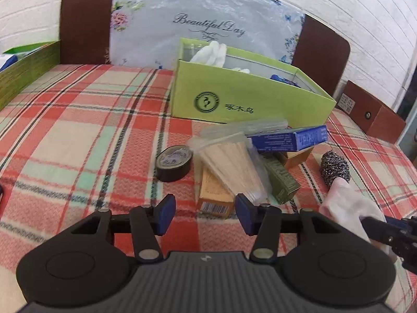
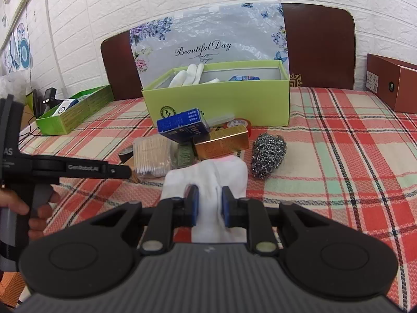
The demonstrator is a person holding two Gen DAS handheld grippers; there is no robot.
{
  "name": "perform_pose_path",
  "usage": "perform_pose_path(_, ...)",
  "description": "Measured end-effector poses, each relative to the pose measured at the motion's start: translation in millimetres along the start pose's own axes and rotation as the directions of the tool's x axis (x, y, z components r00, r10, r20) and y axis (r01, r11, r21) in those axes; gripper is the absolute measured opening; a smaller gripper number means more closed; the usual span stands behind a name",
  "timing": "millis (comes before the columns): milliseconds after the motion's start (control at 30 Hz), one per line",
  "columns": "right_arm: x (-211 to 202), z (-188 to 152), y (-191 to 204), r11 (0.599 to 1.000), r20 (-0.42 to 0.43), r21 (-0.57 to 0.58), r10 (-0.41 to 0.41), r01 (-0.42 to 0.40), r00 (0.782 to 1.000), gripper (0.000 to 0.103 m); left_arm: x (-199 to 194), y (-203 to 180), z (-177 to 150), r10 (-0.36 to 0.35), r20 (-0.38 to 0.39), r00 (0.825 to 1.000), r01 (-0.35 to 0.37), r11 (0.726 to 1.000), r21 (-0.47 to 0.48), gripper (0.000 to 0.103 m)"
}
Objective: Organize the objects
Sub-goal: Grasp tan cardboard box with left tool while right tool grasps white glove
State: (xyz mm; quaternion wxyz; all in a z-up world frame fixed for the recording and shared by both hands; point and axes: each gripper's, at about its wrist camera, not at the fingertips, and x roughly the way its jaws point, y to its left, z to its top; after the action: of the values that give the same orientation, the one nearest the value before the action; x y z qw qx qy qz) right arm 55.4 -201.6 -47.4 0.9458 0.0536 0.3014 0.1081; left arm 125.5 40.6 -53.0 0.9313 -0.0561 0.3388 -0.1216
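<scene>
A pile of small items lies on the plaid bedcover in front of a lime green box (image 1: 250,91) (image 2: 219,101): black tape roll (image 1: 173,163), bag of cotton swabs (image 1: 232,164) (image 2: 152,156), blue box (image 1: 289,138) (image 2: 182,125), gold box (image 2: 221,142), dark green box (image 1: 282,180), steel scourer (image 1: 334,167) (image 2: 268,155). My left gripper (image 1: 206,214) is open and empty just short of the pile. My right gripper (image 2: 209,206) is shut on a white cloth (image 2: 208,182) (image 1: 349,206), held near the scourer.
White gloves (image 2: 192,74) and a blue packet lie inside the lime box. A second green tray (image 2: 75,109) stands at the left, a brown box (image 2: 391,83) at the right. A red tape roll (image 2: 238,124) sits behind the gold box. A headboard and brick wall stand behind.
</scene>
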Motion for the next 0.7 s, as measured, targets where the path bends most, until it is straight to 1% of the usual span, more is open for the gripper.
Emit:
perform_pose_path(67, 0, -2, 0, 1.000, -0.004, 0.006, 0.001, -0.001, 1.000, 0.018, 8, -4, 3, 0.001, -0.002, 1.000, -0.001, 1.000, 0.022, 0.052)
perform_pose_path(167, -1, -5, 2, 1.000, -0.009, 0.007, -0.005, 0.005, 1.000, 0.018, 20, -4, 6, -0.027, -0.023, 0.999, 0.028, 1.000, 0.007, 0.035)
perform_pose_path(233, -3, -5, 2, 1.000, -0.012, 0.009, -0.006, 0.006, 1.000, 0.018, 19, -1, 5, -0.036, -0.023, 0.999, 0.035, 0.999, -0.008, 0.034)
perform_pose_path(333, -4, -5, 2, 1.000, -0.015, 0.008, -0.006, 0.007, 1.000, 0.018, 5, 1, 0, -0.045, -0.038, 0.998, 0.044, 0.999, -0.013, 0.034)
perform_pose_path(567, -1, -13, 7, 1.000, -0.051, 0.001, 0.017, -0.017, 0.999, 0.019, -55, 6, -34, -0.054, -0.078, 0.996, 0.056, 0.998, 0.031, 0.034)
perform_pose_path(633, 1, -17, 10, 1.000, -0.062, -0.008, 0.020, -0.021, 0.998, 0.021, -63, 7, -41, -0.046, -0.078, 0.996, 0.049, 0.998, 0.034, 0.034)
perform_pose_path(700, 2, -19, 11, 1.000, -0.070, -0.008, 0.023, -0.023, 0.997, 0.022, -61, 7, -41, -0.041, -0.071, 0.997, 0.044, 0.998, 0.037, 0.036)
